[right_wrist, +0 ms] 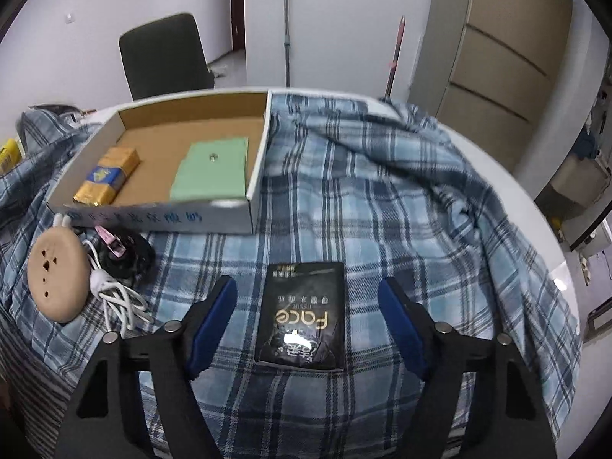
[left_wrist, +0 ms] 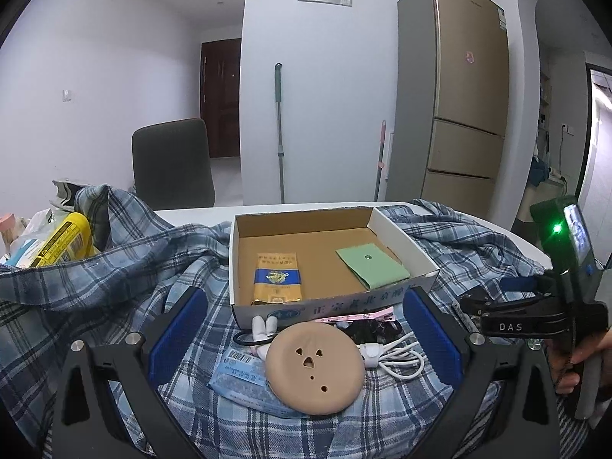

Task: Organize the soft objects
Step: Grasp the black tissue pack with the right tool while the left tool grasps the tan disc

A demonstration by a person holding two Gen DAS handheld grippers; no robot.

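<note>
Ahead of my left gripper, its jaws wide and empty, the tan pad lies before the box; my right gripper, equally spread, straddles the black tissue pack, so I judge closing and lifting comes next

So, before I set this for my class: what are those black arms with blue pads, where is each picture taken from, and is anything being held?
No robot here: a person holds one hand-held gripper in each hand, and each carries a camera looking along its fingers. The left hand-held gripper is open around a round tan silicone pad, not gripping it. The right hand-held gripper is open around a black tissue packet. Both things lie on a blue plaid cloth. Behind them an open cardboard box holds a gold-and-blue packet and a green folded cloth. Nothing is held.
</note>
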